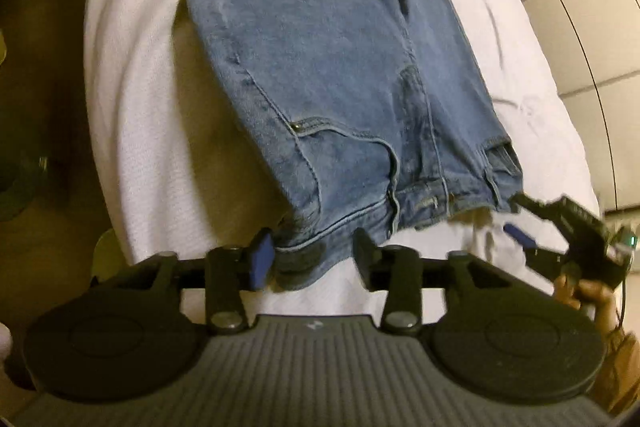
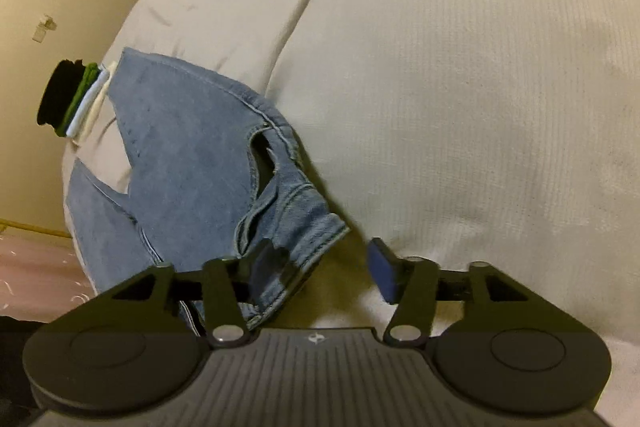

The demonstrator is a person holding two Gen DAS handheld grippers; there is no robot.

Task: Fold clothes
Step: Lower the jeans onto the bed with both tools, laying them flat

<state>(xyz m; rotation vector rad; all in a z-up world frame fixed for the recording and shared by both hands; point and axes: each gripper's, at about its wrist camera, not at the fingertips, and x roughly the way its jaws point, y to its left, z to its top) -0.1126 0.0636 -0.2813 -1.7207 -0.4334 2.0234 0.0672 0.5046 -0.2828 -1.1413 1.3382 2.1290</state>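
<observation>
A pair of blue jeans [image 1: 320, 67] lies on a white bed cover [image 1: 132, 107], waistband toward me, legs running away. My left gripper [image 1: 314, 259] is open, its fingers standing either side of the left corner of the waistband. My right gripper [image 2: 324, 267] is open too; the right corner of the waistband [image 2: 304, 243] lies between its fingers, against the left one. The right gripper also shows in the left wrist view [image 1: 520, 223] at the waistband's right corner. The jeans [image 2: 192, 155] stretch off to the left in the right wrist view.
A stack of folded clothes [image 2: 76, 103], black, green and pale, sits at the far end of the bed. Wide white bed cover [image 2: 460, 87] spreads to the right. A white cabinet [image 1: 592, 27] stands beside the bed. Dark floor [image 1: 40, 107] lies to the left.
</observation>
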